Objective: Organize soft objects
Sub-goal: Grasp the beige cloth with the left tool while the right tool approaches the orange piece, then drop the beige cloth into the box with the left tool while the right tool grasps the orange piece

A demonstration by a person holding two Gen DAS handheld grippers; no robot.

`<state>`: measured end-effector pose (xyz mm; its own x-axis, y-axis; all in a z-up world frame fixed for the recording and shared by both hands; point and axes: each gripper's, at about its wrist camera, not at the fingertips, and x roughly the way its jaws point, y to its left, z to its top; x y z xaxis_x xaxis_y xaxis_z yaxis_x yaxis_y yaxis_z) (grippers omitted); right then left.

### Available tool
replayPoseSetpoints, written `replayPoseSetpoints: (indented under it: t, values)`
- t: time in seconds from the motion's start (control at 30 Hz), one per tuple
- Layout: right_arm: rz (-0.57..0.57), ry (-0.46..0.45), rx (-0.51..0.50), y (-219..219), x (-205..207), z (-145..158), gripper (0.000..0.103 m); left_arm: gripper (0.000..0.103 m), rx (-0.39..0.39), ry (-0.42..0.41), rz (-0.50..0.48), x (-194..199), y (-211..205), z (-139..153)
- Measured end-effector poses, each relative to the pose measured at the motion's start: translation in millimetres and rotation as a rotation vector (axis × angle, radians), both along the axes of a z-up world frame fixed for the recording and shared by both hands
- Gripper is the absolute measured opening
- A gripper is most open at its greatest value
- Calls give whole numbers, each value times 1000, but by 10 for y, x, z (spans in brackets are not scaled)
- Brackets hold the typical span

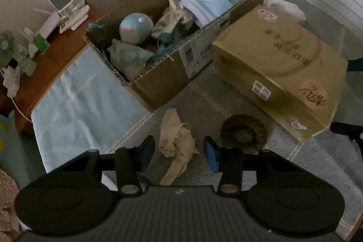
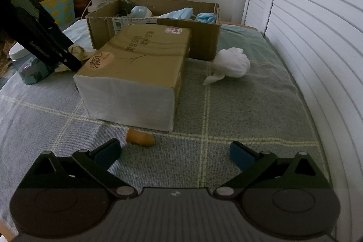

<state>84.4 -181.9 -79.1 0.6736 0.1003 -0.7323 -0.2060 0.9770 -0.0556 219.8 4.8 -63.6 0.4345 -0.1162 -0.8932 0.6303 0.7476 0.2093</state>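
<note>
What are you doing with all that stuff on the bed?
Tidying soft things into the cardboard box, which already holds masks and a blue plush. The left claw is open around a crumpled beige cloth, not gripping it yet. The right claw is open and empty, near a small orange piece. A white bundle and a tissue pack wait on the bed.

Ahead of my left hand-held gripper [image 1: 179, 152], the cardboard box [image 1: 158, 78] holds a blurred heap I can't sort out. The brown ruffled thing [image 1: 244, 132] is partly behind my right finger. The tissue pack's [image 2: 133, 74] bulk hides the beige cloth [image 2: 78, 51] from my right view.
</note>
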Motion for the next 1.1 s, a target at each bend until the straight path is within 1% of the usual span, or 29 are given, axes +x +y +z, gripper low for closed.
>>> replayPoseSetpoints:
  t: [0.03,0.1,0.17,0.3,0.4,0.47,0.53,0.57,0.63,0.8,0.87,0.93,0.97,1.03,1.07,1.1]
  values:
    - [2,-2,1,1,0,-1,103,41,6,2,5,3,-2,-15]
    - [5,-6,1,-4,-2,-6,103,39,17,-4,-9,-25,-24,-35]
    - [5,-9,2,-4,-8,-10,103,35,12,0,-13,-42,-38,-42]
    - [5,-8,0,1,-9,-8,103,34,1,6,-23,-64,-76,-24]
    - [8,-2,-1,13,-21,1,103,34,-1,-3,-50,-106,-126,-4]
    - [16,-3,-2,29,-31,12,100,34,5,-10,-58,-107,-134,-7]
    - [26,-6,0,54,-46,32,88,34,12,-12,-49,-86,-126,-22]
    - [35,-8,0,74,-55,46,86,34,16,-13,-44,-74,-122,-31]
    - [43,-6,-3,117,-67,64,77,38,17,-16,-37,-49,-106,-39]
    - [57,-3,5,161,-82,89,66,36,19,-19,-29,-4,-72,-41]
    - [53,-1,11,166,-66,94,64,34,20,-20,-28,1,-68,-43]
    - [47,-1,21,170,-55,103,56,32,19,-19,-28,-3,-66,-43]
    - [47,1,25,173,-51,106,54,31,18,-17,-29,-4,-68,-41]
    - [42,3,28,178,-47,116,44,30,17,-16,-27,-6,-66,-33]
    - [43,6,33,180,-46,120,42,30,15,-14,-27,-8,-65,-29]
    - [47,8,36,186,-48,124,35,30,12,-12,-26,-11,-63,-27]
